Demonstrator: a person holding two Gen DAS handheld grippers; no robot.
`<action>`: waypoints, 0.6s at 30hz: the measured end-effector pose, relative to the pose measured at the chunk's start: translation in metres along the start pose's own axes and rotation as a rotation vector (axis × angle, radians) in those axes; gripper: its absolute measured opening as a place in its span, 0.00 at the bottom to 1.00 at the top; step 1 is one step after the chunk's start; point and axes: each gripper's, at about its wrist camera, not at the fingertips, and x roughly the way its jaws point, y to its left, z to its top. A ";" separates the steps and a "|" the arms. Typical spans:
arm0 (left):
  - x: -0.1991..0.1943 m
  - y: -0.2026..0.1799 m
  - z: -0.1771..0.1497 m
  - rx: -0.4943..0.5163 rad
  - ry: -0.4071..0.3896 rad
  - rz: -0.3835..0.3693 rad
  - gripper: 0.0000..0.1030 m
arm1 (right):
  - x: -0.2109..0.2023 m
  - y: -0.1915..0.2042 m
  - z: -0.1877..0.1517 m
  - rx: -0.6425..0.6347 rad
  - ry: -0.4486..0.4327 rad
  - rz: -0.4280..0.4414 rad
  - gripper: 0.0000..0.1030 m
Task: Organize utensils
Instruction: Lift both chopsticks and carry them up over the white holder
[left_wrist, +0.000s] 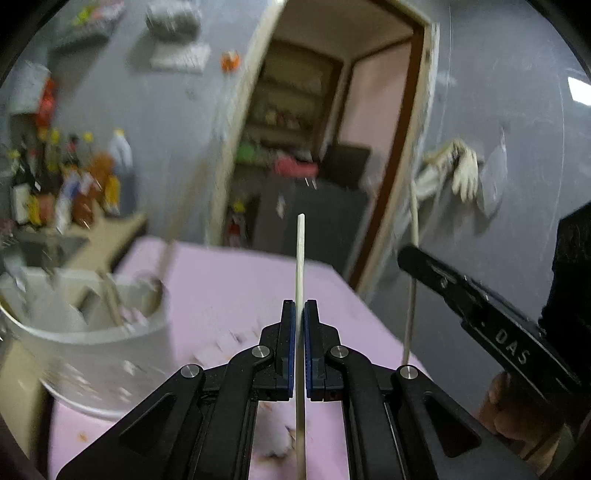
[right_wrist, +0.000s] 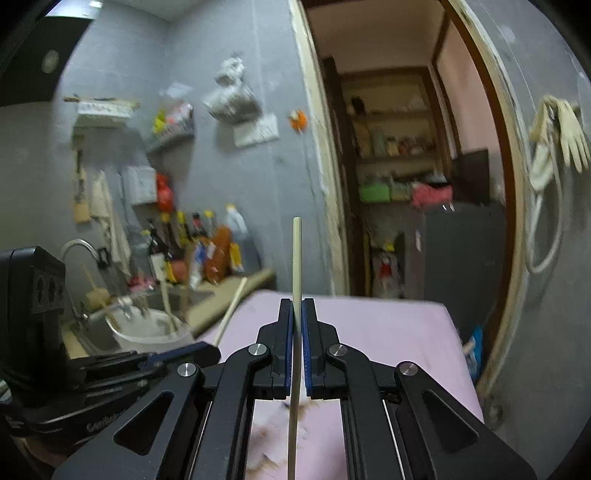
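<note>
We hold a pale chopstick in each gripper. In the left wrist view, the left gripper (left_wrist: 299, 306) has its jaws closed on a chopstick (left_wrist: 300, 258), which stands upright between the blue pads and rises well above their tips; its lower part runs down behind the jaws toward the bottom of the view. In the right wrist view, the right gripper (right_wrist: 297, 304) has its jaws clamped the same way on a second chopstick (right_wrist: 296, 258), also upright and sticking up past the tips.

Both grippers hang above a table covered in a pink cloth (right_wrist: 369, 325), with neither chopstick touching it. At the left edge of the table stands a white utensil bucket (left_wrist: 110, 354), blurred in the left view, with several wooden handles leaning inside it. From the right wrist view the same bucket (right_wrist: 147, 334) sits further off, beside a sink with a curved tap (right_wrist: 75, 245). The left gripper's black body shows at the lower left of that view, and the right gripper's black body crosses the right side of the left view, its own chopstick beside it.

Behind the table, a row of bottles (right_wrist: 207, 247) lines the grey wall, and an open doorway (right_wrist: 399, 166) shows shelves beyond. Pale gloves (right_wrist: 569, 136) hang on the wall to the right of the doorway.
</note>
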 end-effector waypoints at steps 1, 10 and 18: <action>-0.008 0.003 0.007 0.002 -0.034 0.016 0.02 | 0.000 0.005 0.005 0.000 -0.013 0.016 0.03; -0.054 0.067 0.060 -0.033 -0.235 0.201 0.02 | 0.017 0.051 0.048 0.061 -0.132 0.205 0.03; -0.075 0.152 0.084 -0.115 -0.358 0.342 0.02 | 0.049 0.108 0.069 0.047 -0.253 0.299 0.03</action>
